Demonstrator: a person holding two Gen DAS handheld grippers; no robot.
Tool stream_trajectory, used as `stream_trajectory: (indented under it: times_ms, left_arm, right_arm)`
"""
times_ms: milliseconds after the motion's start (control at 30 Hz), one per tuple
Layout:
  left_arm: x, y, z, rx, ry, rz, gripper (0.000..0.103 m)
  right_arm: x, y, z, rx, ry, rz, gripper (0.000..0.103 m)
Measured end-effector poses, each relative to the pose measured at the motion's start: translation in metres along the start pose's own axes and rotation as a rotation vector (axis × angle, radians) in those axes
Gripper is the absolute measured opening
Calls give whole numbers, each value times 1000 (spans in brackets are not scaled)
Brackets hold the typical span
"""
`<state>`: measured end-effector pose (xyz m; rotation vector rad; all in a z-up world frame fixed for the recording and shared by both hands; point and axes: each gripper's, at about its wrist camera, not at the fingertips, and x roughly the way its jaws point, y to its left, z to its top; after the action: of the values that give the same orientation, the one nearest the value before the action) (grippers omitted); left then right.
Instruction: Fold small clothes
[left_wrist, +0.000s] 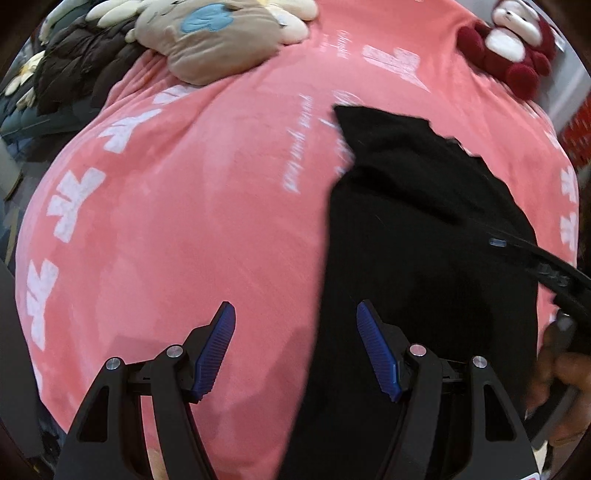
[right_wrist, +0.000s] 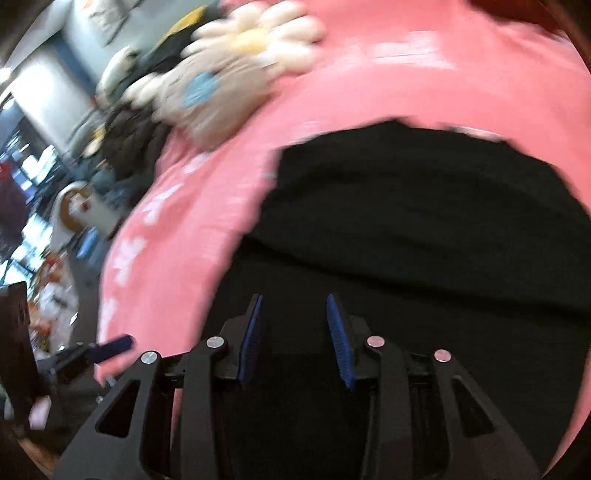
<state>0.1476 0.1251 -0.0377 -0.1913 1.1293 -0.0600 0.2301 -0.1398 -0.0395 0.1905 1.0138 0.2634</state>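
A black garment (left_wrist: 424, 258) lies spread on a pink blanket (left_wrist: 184, 221) printed with white marks. My left gripper (left_wrist: 295, 314) is open, hovering over the garment's left edge with one pad above pink and the other above black, nothing between them. From the right, one black finger (left_wrist: 535, 260) of the other gripper reaches over the cloth, held by a hand (left_wrist: 569, 369). In the blurred right wrist view, the right gripper (right_wrist: 294, 306) hangs low over the black garment (right_wrist: 424, 221), its blue pads a narrow gap apart with no cloth pinched. A left fingertip (right_wrist: 114, 345) shows at lower left.
A beige plush with a blue patch (left_wrist: 221, 40) and a daisy cushion (right_wrist: 258, 37) lie at the blanket's far side. A red and white plush (left_wrist: 513, 44) sits far right. A dark puffy jacket (left_wrist: 81, 66) lies off the far left edge.
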Motion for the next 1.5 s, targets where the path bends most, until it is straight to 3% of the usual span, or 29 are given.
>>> stream_trajectory:
  times_ms: [100, 200, 233, 300, 333, 367, 533, 633, 767, 900, 1033, 1267, 1400, 1500]
  left_arm:
    - [-1, -19, -19, 40, 19, -11, 66]
    - [-2, -33, -36, 47, 45, -22, 66]
    - [-2, -37, -40, 50, 56, -21, 66]
    - [-2, -44, -48, 49, 65, -16, 66]
    - [-3, -48, -52, 53, 72, -11, 66]
    - [-4, -50, -54, 57, 78, -2, 66]
    - [-11, -64, -66, 109, 79, 16, 66]
    - [-7, -68, -75, 118, 95, 23, 66]
    - [-5, -76, -87, 111, 119, 3, 66]
    - [-13, -89, -103, 167, 119, 18, 67]
    - [-19, -87, -113, 177, 121, 20, 73]
    - [-3, -58, -130, 89, 179, 24, 73]
    - [6, -43, -142, 56, 194, 57, 73]
    - [5, -40, -144, 37, 179, 51, 73]
  right_arm:
    - [-32, -78, -2, 132, -48, -147, 32]
    - [-46, -149, 10, 273, -86, -194, 31]
    - [-40, -163, 14, 277, -69, -215, 32]
    - [-9, -195, 14, 252, 54, -323, 30]
    - [-4, -206, 10, 268, 79, -339, 37]
    - [-13, -210, 7, 304, 45, -327, 37]
    - [-79, -183, -33, 294, -70, -271, 38]
    - [-88, -179, -62, 271, -44, -269, 37]
    - [-81, -186, -63, 281, -29, -295, 37]
    - [-89, -189, -71, 323, 7, -264, 37]
    - [-115, -182, -115, 383, 69, -216, 37]
    - [-133, -164, -193, 374, 238, -253, 38]
    - [-128, -170, -194, 399, 258, -250, 49]
    - [-112, -164, -193, 368, 317, -265, 49]
